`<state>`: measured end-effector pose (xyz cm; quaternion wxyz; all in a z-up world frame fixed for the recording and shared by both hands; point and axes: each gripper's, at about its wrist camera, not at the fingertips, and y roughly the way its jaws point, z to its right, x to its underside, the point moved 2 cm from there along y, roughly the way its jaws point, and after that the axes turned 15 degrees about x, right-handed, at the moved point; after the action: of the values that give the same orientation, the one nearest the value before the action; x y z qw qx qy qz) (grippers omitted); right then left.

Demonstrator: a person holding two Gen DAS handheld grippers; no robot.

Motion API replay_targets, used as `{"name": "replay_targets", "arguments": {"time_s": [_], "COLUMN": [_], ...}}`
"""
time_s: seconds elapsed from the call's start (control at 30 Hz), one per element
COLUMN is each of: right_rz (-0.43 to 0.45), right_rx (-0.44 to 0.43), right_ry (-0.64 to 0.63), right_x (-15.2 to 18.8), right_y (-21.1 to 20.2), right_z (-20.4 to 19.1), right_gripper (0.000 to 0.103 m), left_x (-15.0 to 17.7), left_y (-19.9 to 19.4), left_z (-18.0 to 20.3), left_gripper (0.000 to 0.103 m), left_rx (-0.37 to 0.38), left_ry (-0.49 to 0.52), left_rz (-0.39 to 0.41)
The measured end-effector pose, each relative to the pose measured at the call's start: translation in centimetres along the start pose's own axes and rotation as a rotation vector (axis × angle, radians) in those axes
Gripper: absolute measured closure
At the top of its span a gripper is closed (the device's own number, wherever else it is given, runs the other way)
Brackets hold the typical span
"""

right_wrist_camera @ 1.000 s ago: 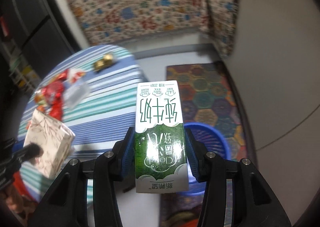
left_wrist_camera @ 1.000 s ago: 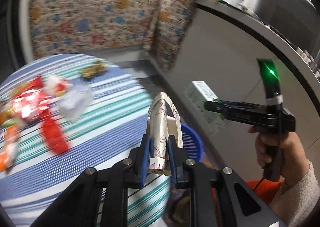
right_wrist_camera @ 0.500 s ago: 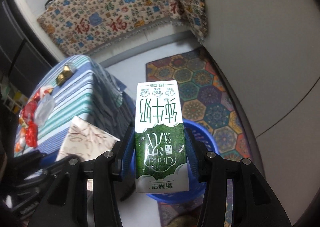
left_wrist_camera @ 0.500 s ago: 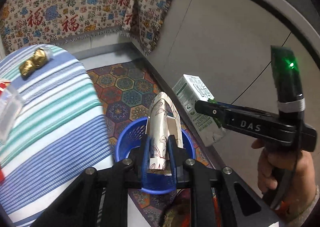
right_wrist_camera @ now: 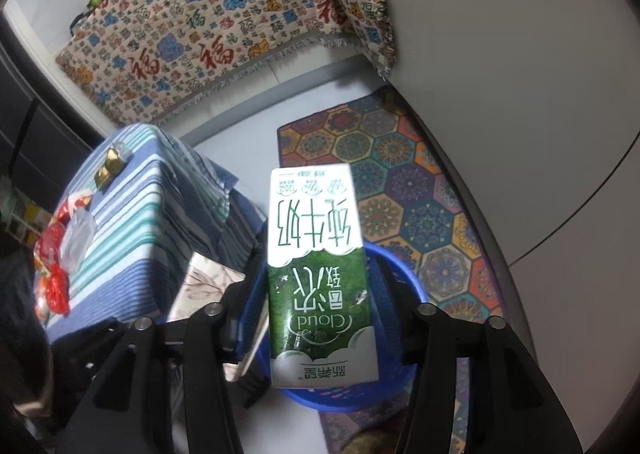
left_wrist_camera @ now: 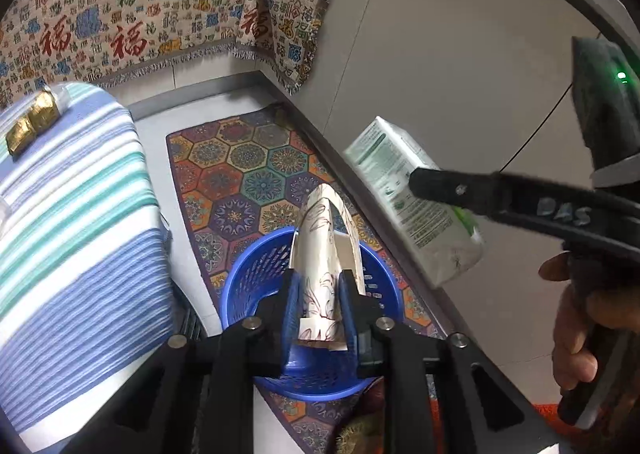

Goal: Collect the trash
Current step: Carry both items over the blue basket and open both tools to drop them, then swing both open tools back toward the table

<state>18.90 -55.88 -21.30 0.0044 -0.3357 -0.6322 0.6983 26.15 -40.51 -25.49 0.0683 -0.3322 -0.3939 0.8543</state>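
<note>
Claws both tilt steeply downward over a blue basket (left_wrist_camera: 248, 286) on the floor. Left claw (left_wrist_camera: 318, 302) has its jaws opening, with a folded floral paper box (left_wrist_camera: 324, 238) between the blue pads; the pads seem to touch its sides, though I cannot tell how firmly. That box hangs directly above the basket's mouth. Right claw (right_wrist_camera: 316, 294) also has its jaws opening, and the green-and-white milk carton (right_wrist_camera: 316, 254) stands between them with visible gaps at both pads, so the grip looks released. From the left wrist view the carton (left_wrist_camera: 412, 205) sits at 2 o'clock from the basket, slanted, with the right claw's black arm across it and a bare hand (left_wrist_camera: 580, 330) on the handle at 4 o'clock.

Basket interior shows only blue mesh where it is visible; much of it is hidden by the claws and what they carry.

At 9 o'clock from the basket stands a surface under a striped blue, teal and white cloth (right_wrist_camera: 132, 213), carrying red wrappers (right_wrist_camera: 52, 266), a clear plastic piece (right_wrist_camera: 78, 238) and gold foil wrappers (left_wrist_camera: 32, 121). A hexagon-patterned rug (left_wrist_camera: 256, 169) lies under the basket, and a patterned throw (right_wrist_camera: 208, 21) covers furniture at 12 o'clock.
</note>
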Motion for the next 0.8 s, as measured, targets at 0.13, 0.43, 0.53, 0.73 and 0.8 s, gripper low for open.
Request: {"name": "replay_targets", "arguments": {"time_s": [0.13, 0.43, 0.53, 0.73, 0.8], "right_rz": [0.02, 0.177, 0.251, 0.343, 0.365], "right_rx": [0.006, 0.056, 0.058, 0.027, 0.017], "right_ry": [0.037, 0.065, 0.07, 0.039, 0.026], "right_x": [-0.2, -1.3, -1.7, -1.6, -1.3], "right_y": [-0.5, -3.6, -5.2, -7.6, -8.2], "right_z": [0.9, 1.4, 1.1, -1.2, -2.4], "right_gripper": [0.032, 0.016, 0.005, 0.004, 0.003], "left_x": [-0.4, 0.4, 1.3, 5.2, 7.3], "left_y": [1.0, -3.2, -5.9, -11.5, -14.0], "left_z": [-0.4, 2.2, 2.8, 2.8, 1.9], "left_gripper": [0.051, 0.039, 0.036, 0.035, 0.021], "left_rx": [0.018, 0.002, -0.021, -0.011, -0.032], "left_ry": [-0.007, 0.081, 0.103, 0.103, 0.074], "left_rz": [0.007, 0.135, 0.205, 0.195, 0.188]}}
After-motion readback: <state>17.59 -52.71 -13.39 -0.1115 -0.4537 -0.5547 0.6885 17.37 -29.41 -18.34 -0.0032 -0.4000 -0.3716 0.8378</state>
